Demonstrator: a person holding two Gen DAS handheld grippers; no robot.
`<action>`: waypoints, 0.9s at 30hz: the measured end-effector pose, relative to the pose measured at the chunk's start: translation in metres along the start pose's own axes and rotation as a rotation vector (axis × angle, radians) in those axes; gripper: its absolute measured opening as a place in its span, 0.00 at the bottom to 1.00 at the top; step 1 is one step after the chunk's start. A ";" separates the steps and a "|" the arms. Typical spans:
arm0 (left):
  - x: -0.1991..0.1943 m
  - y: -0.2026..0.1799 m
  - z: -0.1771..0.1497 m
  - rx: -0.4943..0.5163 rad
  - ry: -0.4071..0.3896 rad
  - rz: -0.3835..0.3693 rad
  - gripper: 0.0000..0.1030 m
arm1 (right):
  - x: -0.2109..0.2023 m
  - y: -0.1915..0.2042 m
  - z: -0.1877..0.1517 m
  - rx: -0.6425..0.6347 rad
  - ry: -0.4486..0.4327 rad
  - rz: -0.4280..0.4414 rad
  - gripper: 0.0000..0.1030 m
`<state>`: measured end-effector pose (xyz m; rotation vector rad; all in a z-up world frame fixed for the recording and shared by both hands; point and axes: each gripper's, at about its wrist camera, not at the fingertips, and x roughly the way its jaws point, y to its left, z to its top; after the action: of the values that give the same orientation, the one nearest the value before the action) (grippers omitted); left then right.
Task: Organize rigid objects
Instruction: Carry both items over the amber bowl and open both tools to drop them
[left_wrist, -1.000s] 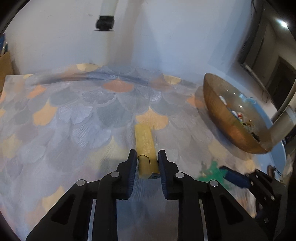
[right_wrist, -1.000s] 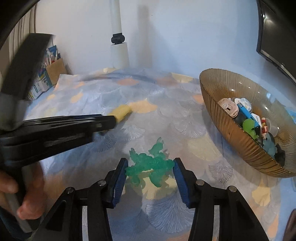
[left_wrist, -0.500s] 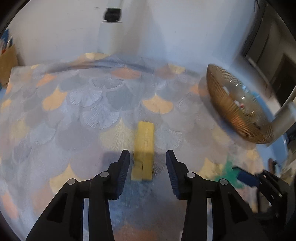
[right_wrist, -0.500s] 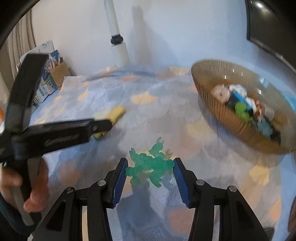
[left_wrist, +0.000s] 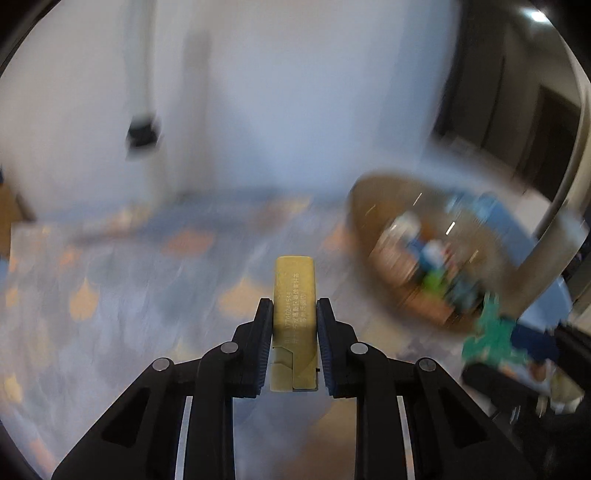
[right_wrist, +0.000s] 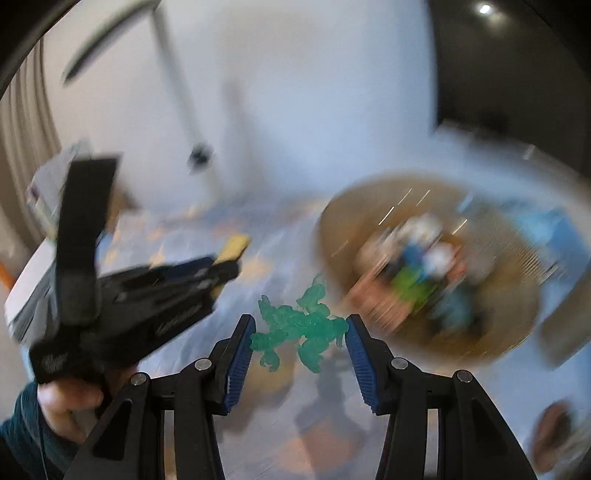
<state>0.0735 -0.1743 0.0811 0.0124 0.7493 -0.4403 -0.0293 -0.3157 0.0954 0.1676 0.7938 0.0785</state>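
Blurred white walls stand behind a surface (left_wrist: 110, 295) covered in a blue, grey and orange scallop pattern, where a person works with two hand-held grippers.

Left hand-held gripper (left_wrist: 294, 314) has its blue-padded fingers pressed against both long sides of a yellow rectangular block (left_wrist: 294, 310) printed with small white text, the block pointing forward and raised above the surface. Right hand-held gripper (right_wrist: 299, 328) clasps a translucent green lizard-shaped toy (right_wrist: 299, 326) between its fingers, with the toy's limbs sticking out front and back. Just ahead and to the right sits an amber ribbed glass bowl (right_wrist: 517, 314), heavily smeared by motion, holding a jumble of small items in blue, white, green and orange. From the right wrist view, the person's left hand (right_wrist: 70, 402) grips the other tool's handle.
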 end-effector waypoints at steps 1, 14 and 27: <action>-0.005 -0.009 0.014 -0.006 -0.031 -0.017 0.20 | -0.007 -0.011 0.014 0.011 -0.027 -0.031 0.48; 0.046 -0.082 0.054 -0.083 -0.030 -0.210 0.20 | 0.006 -0.124 0.062 0.126 0.003 -0.234 0.48; 0.049 -0.106 0.045 -0.032 0.024 -0.251 0.70 | -0.004 -0.149 0.048 0.213 0.021 -0.267 0.67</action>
<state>0.0933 -0.2966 0.0967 -0.1074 0.7847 -0.6679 0.0031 -0.4691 0.1047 0.2604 0.8386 -0.2580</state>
